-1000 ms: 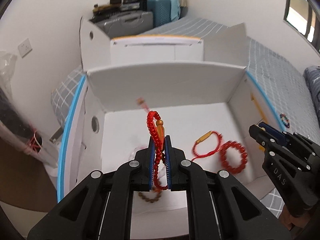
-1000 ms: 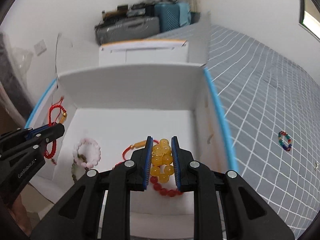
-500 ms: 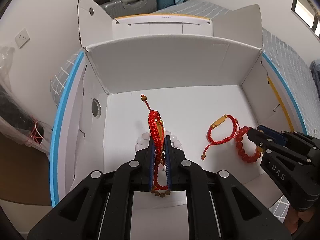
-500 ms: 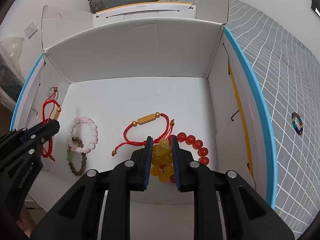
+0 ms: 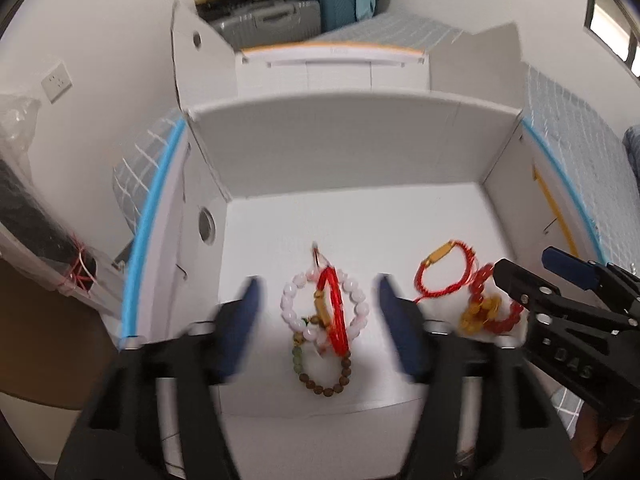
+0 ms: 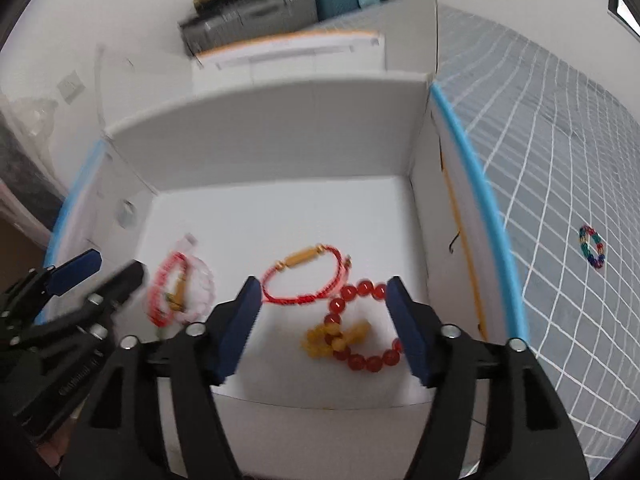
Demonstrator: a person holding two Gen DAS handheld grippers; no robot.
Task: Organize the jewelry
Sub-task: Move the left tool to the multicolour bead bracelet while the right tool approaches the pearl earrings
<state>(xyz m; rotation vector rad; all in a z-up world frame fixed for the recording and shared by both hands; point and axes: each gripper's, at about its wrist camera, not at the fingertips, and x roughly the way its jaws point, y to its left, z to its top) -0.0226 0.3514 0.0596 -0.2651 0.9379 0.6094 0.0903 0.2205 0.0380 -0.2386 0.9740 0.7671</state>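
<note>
My left gripper (image 5: pixel 316 316) is opening over the white box (image 5: pixel 352 152); the red cord bracelet (image 5: pixel 334 312) lies free between its spread jaws, on top of a pink bead bracelet (image 5: pixel 288 304) and a brown bead bracelet (image 5: pixel 328 384). My right gripper (image 6: pixel 320 316) is opening too; the yellow bead bracelet (image 6: pixel 336 336) has dropped onto the red bead bracelet (image 6: pixel 360 320) on the box floor, touching neither pad. Another red cord bracelet with a gold tube (image 6: pixel 304 276) lies just beyond. The yellow bead bracelet (image 5: pixel 480 312) also shows in the left wrist view beside the right gripper (image 5: pixel 560 280).
A multicoloured bead bracelet (image 6: pixel 592 246) lies outside the box on the grey checked bedspread (image 6: pixel 560 140) to the right. The box has tall white walls and blue-edged flaps (image 6: pixel 476 184). Suitcases (image 5: pixel 280 16) stand at the back by the wall.
Both grippers have sprung open. The red cord bracelet fell from the left one onto the pink beads; the yellow bead bracelet fell from the right one onto the red beads.
</note>
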